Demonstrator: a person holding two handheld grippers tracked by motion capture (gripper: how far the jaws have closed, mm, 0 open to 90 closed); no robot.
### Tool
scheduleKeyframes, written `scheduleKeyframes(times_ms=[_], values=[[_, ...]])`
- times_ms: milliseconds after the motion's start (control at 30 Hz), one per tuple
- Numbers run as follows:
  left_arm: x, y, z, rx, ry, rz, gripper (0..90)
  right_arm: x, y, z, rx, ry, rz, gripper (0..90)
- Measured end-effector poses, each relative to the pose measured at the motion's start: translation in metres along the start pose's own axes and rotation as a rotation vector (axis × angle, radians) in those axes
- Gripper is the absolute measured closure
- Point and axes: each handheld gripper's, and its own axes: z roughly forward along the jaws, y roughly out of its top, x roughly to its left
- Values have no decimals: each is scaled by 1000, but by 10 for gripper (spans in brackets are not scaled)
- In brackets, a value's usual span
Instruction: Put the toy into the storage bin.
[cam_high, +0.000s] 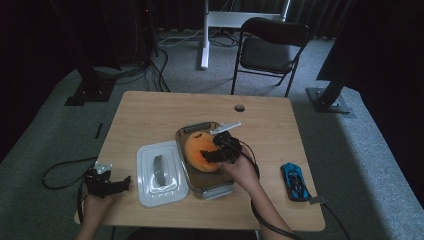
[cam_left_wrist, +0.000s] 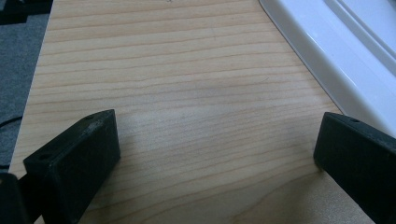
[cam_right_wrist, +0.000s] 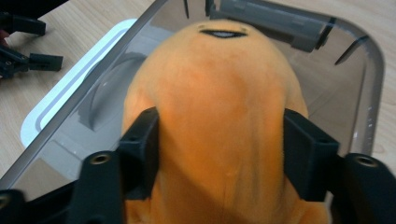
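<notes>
The right gripper (cam_right_wrist: 219, 154) straddles the orange plush toy (cam_right_wrist: 219, 121) inside the clear box (cam_right_wrist: 369, 93), apparently letting go. The left gripper (cam_left_wrist: 210, 158) rests released on the tabletop (cam_left_wrist: 177, 70). Next probably: lift clear, then fetch the lid (cam_high: 161, 172).

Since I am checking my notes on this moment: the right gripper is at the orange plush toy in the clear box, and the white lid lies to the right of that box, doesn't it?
Not quite: the white lid lies to the left of the clear box, as the high view shows. The right gripper is indeed at the orange plush toy inside that box.
</notes>
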Motion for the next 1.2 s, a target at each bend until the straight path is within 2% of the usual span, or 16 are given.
scheduleKeyframes(times_ms=[233,333,733,1200], values=[[0,0,0,0,0,0,7,0,-1,1,11,24,13,308],[0,0,0,0,0,0,7,-1,0,-5,-25,31,25,309],[0,0,0,0,-1,0,7,-7,-1,-20,-38,23,28,258],[0,0,0,0,0,0,7,-13,-11,-28,-56,-3,53,119]])
